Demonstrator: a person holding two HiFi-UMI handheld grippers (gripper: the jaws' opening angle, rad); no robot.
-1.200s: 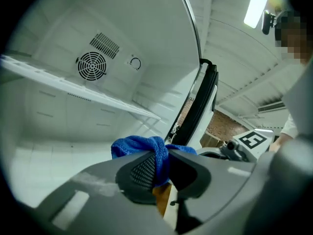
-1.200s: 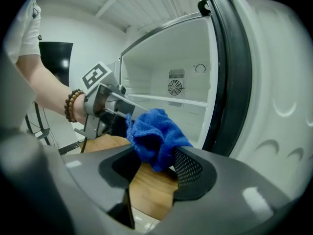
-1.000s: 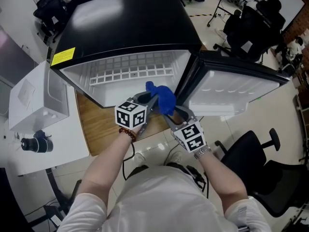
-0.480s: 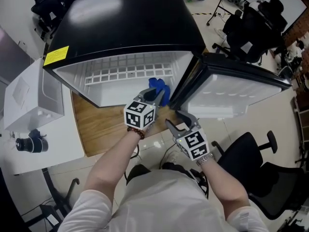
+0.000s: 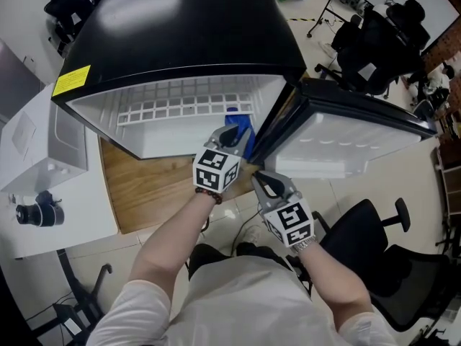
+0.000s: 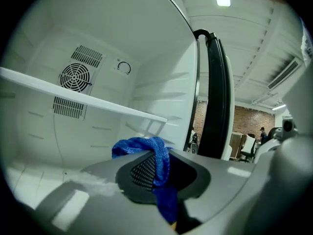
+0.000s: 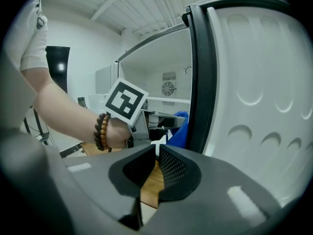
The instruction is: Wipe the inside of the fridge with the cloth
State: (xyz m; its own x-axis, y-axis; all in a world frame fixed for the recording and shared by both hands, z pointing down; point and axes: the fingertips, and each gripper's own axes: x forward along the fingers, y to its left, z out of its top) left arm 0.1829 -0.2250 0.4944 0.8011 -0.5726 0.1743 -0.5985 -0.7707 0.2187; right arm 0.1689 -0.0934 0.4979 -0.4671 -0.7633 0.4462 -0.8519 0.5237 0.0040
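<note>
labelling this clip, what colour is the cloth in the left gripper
A blue knitted cloth, clearest in the left gripper view.

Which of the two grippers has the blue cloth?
The left gripper, clamped on the blue cloth inside the fridge; the right gripper is closing its jaws on nothing.

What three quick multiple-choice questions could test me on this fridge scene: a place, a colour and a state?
1. Where is the blue cloth? A) on the floor B) in the left gripper, at the fridge's opening C) on the office chair
2. What colour is the fridge's top? A) white B) red C) black
3. The fridge door is: A) open B) shut C) taken off
Answers: 1 B, the gripper's jaws are shut on the cloth at the opening. 2 C, a black top over a white interior. 3 A, the door stands swung aside, the wire shelf exposed.
</note>
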